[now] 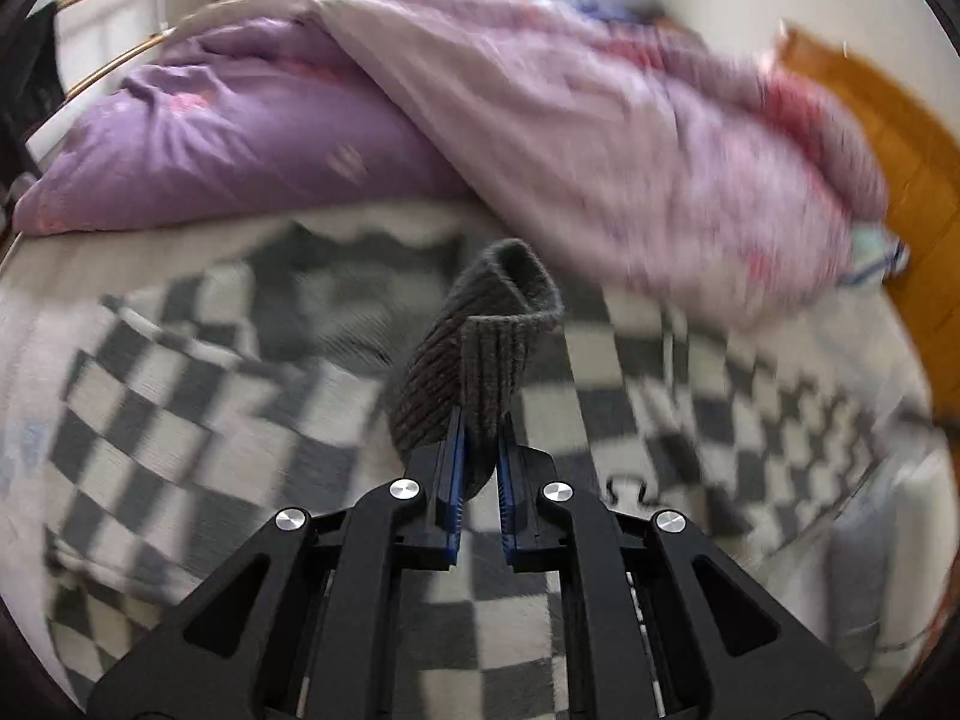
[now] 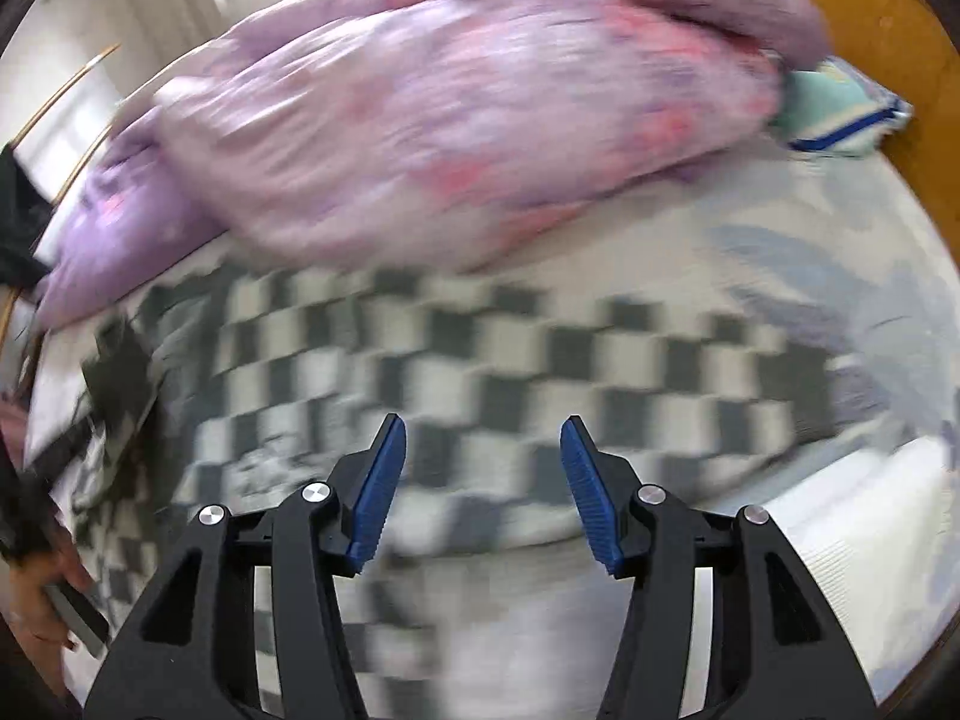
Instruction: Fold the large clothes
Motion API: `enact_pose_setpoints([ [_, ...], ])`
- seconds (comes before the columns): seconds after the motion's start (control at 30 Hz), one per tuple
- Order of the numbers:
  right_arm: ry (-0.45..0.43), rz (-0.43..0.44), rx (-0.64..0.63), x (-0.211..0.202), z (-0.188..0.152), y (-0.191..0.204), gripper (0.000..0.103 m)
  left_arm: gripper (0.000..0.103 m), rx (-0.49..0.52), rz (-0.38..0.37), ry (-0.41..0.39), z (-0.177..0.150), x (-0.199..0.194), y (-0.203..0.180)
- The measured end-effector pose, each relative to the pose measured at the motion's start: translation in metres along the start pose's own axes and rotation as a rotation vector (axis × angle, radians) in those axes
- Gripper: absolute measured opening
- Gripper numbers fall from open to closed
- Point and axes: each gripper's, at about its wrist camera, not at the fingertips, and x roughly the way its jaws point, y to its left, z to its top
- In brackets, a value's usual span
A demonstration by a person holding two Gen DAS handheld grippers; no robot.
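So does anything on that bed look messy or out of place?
Yes. The purple quilt lies in a rumpled heap along the far side of the bed rather than spread flat. The checked garment is still unfolded; the left gripper pinches its grey ribbed cuff, lifted and twisted. The right gripper is open and empty.

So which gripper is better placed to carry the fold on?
Left. The left gripper is clamped on the grey ribbed cuff; the right gripper is open and empty above the checked garment.
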Motion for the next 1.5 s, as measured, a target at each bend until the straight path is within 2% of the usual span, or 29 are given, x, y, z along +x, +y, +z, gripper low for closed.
enact_pose_setpoints([
  [0.07,0.004,-0.016,0.075,-0.002,0.013,-0.042,0.055,0.010,-0.003,0.031,0.049,-0.022,0.022,-0.013],
  [0.13,0.029,-0.051,0.178,-0.001,0.021,-0.082,0.056,0.010,-0.014,0.054,0.090,-0.030,0.035,-0.016],
  [0.23,0.089,-0.035,0.339,0.011,0.028,-0.139,0.057,0.010,0.000,0.087,0.099,-0.039,0.044,-0.023],
  [0.27,0.106,-0.045,0.389,0.017,0.029,-0.156,0.057,0.012,0.005,0.092,0.106,-0.039,0.045,-0.026],
  [0.37,0.160,-0.074,0.437,0.029,0.031,-0.187,0.059,0.021,0.007,0.108,0.126,-0.037,0.053,-0.034],
  [0.4,0.214,-0.054,0.466,0.041,0.032,-0.195,0.059,0.030,-0.003,0.099,0.132,-0.036,0.054,-0.035],
  [0.43,0.260,-0.065,0.494,0.049,0.031,-0.203,0.059,0.034,-0.014,0.092,0.143,-0.036,0.056,-0.038],
  [0.47,0.269,-0.096,0.521,0.052,0.030,-0.210,0.059,0.043,-0.030,0.067,0.150,-0.036,0.057,-0.041],
  [0.5,0.281,-0.125,0.544,0.056,0.027,-0.218,0.059,0.057,-0.039,0.043,0.155,-0.036,0.058,-0.046],
  [0.53,0.330,-0.158,0.555,0.064,0.024,-0.223,0.059,0.060,-0.031,0.047,0.160,-0.036,0.058,-0.053],
  [0.7,0.442,-0.216,0.561,0.101,0.018,-0.238,0.059,0.065,-0.012,0.027,0.194,-0.045,0.061,-0.080],
  [0.87,0.507,-0.191,0.644,0.129,0.009,-0.255,0.059,0.065,-0.013,0.007,0.260,-0.066,0.077,-0.100],
  [0.97,0.518,-0.176,0.677,0.140,0.002,-0.261,0.063,0.076,0.022,0.022,0.250,-0.073,0.080,-0.110],
  [1.07,0.490,-0.159,0.682,0.145,0.001,-0.264,0.065,0.079,0.096,0.064,0.256,-0.078,0.086,-0.123],
  [1.13,0.436,-0.158,0.679,0.141,0.000,-0.265,0.055,0.081,0.092,0.061,0.251,-0.079,0.085,-0.125],
  [1.17,0.392,-0.153,0.675,0.137,-0.001,-0.265,0.042,0.081,0.082,0.053,0.252,-0.079,0.084,-0.124],
  [1.2,0.362,-0.151,0.670,0.131,0.000,-0.261,0.022,0.081,0.061,0.037,0.254,-0.077,0.082,-0.121],
  [1.27,0.276,-0.155,0.664,0.115,0.000,-0.256,0.008,0.081,0.017,-0.019,0.247,-0.073,0.075,-0.112],
  [1.37,0.131,-0.146,0.611,0.084,0.007,-0.243,0.007,0.082,-0.050,-0.089,0.250,-0.071,0.061,-0.098],
  [1.5,-0.070,-0.160,0.392,0.026,0.023,-0.184,0.007,0.082,-0.147,-0.141,0.249,-0.069,0.035,-0.066],
])
